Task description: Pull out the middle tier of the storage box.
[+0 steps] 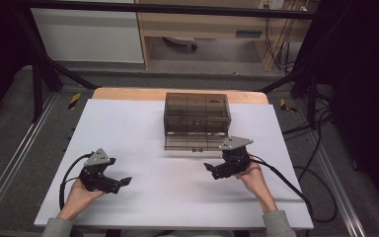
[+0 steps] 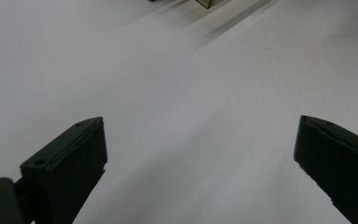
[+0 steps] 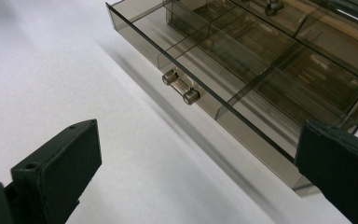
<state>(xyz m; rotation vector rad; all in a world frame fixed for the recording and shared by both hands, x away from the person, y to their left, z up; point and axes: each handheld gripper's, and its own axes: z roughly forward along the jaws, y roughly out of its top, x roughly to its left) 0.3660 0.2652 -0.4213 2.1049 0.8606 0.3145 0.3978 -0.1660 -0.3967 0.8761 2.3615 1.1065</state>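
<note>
A smoky see-through drawer box stands at the middle back of the white table. Its bottom drawer is pulled out toward me; inside it are dividers, and a small clear bar handle sits on its front. My right gripper hovers just in front of the drawer's right end, pointing left, jaws wide apart with nothing between them. Over the table's left front my left gripper is open too, above bare white surface. A corner of the box peeks in at the top of the left gripper view.
A wooden board edge runs along the table's far side. Black frame posts stand at both back corners. Cables trail off the right edge onto the floor. A shelf unit stands behind the table.
</note>
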